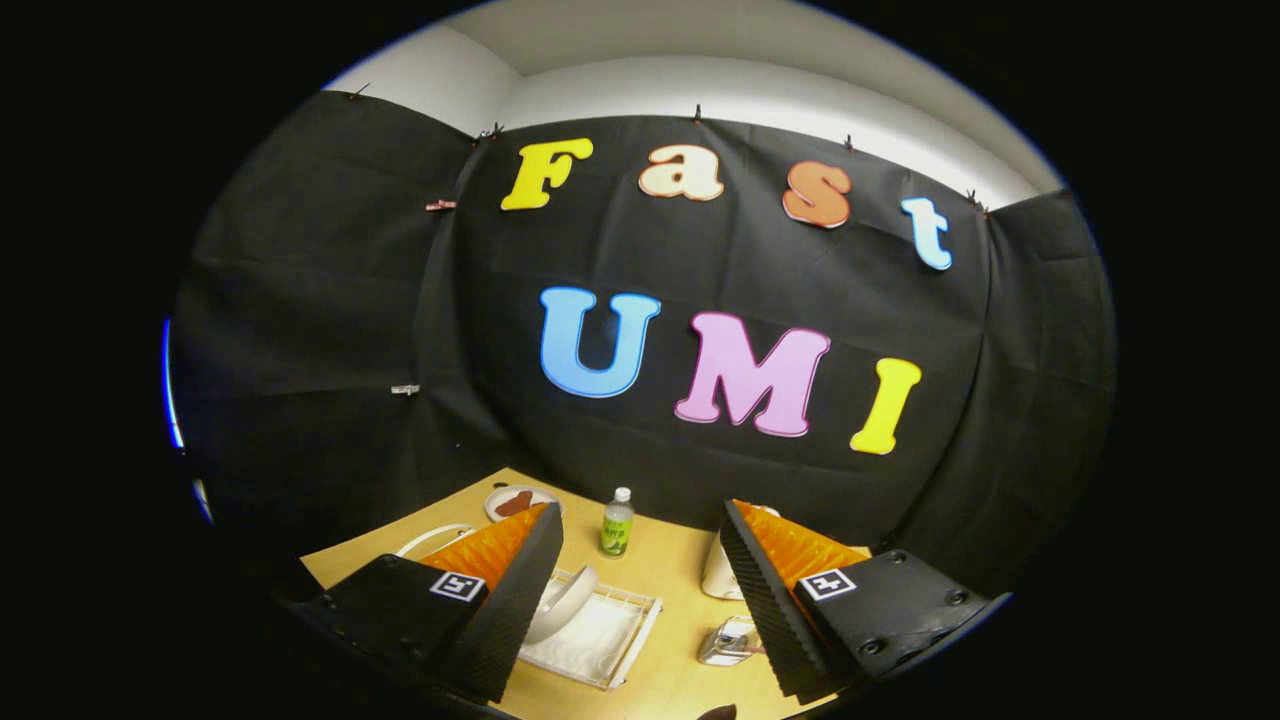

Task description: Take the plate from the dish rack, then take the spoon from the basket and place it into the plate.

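The gripper [640, 560] is wide open and holds nothing. The plate [568, 600] stands on edge in the dish rack [620, 645], at about seven o'clock just ahead. Better to descend slowly and pinch its upper rim.

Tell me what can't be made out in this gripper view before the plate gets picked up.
- Plate in the dish rack: partly covered by the open gripper's left finger.
- Basket and spoon: a shiny thing beside the right finger is half hidden and too small to identify.
- Pale container: mostly behind the right finger.
- Far dish: contents too small to tell.
- Bottle: label unreadable.
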Action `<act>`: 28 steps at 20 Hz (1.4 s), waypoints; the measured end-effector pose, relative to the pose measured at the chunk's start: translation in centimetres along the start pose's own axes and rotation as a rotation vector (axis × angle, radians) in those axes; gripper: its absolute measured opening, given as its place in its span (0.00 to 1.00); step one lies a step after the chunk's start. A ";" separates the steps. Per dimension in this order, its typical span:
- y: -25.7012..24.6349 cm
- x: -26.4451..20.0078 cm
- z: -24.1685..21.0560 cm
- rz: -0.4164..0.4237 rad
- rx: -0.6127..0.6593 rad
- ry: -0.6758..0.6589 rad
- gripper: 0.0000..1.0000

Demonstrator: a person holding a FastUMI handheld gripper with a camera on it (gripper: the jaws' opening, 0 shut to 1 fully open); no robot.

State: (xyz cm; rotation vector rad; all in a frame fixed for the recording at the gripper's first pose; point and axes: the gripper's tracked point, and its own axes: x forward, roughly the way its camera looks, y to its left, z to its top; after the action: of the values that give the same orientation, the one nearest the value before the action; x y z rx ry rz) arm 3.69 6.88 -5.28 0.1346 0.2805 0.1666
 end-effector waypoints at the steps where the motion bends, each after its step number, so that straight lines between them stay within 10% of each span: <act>1: 0.6 0.8 -0.9 0.022 0.024 0.047 0.98; 9: 4.2 7.1 -10.0 0.071 0.365 0.484 0.98; 23: 6.1 15.7 -26.6 -0.044 0.403 0.951 0.86; 28: 6.7 16.4 -28.4 -0.104 0.367 1.015 0.57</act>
State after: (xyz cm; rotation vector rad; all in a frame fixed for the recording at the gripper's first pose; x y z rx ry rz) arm 10.10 19.50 -35.63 0.3956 1.3296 0.0661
